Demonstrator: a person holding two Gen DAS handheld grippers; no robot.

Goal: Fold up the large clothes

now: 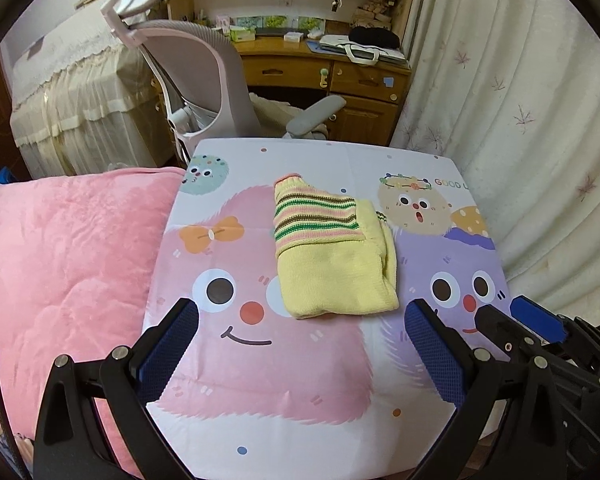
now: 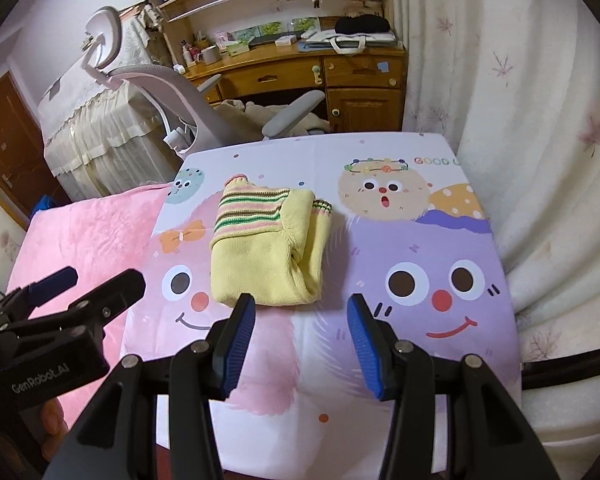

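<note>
A yellow knit sweater (image 1: 336,272) with a pink, green and brown striped sleeve lies folded into a compact bundle on the cartoon-printed table cover (image 1: 260,380). It also shows in the right wrist view (image 2: 268,264). My left gripper (image 1: 302,316) is open and empty, held just short of the bundle's near edge. My right gripper (image 2: 302,312) is open and empty, its left fingertip close to the bundle's near edge. The right gripper shows at the lower right of the left wrist view (image 1: 516,320), and the left gripper at the lower left of the right wrist view (image 2: 100,280).
A pink quilt (image 1: 60,280) lies along the table's left side. A pink-grey office chair (image 1: 204,80) stands behind the table, with a wooden desk (image 1: 324,68) beyond it. A pale curtain (image 1: 520,120) hangs along the right.
</note>
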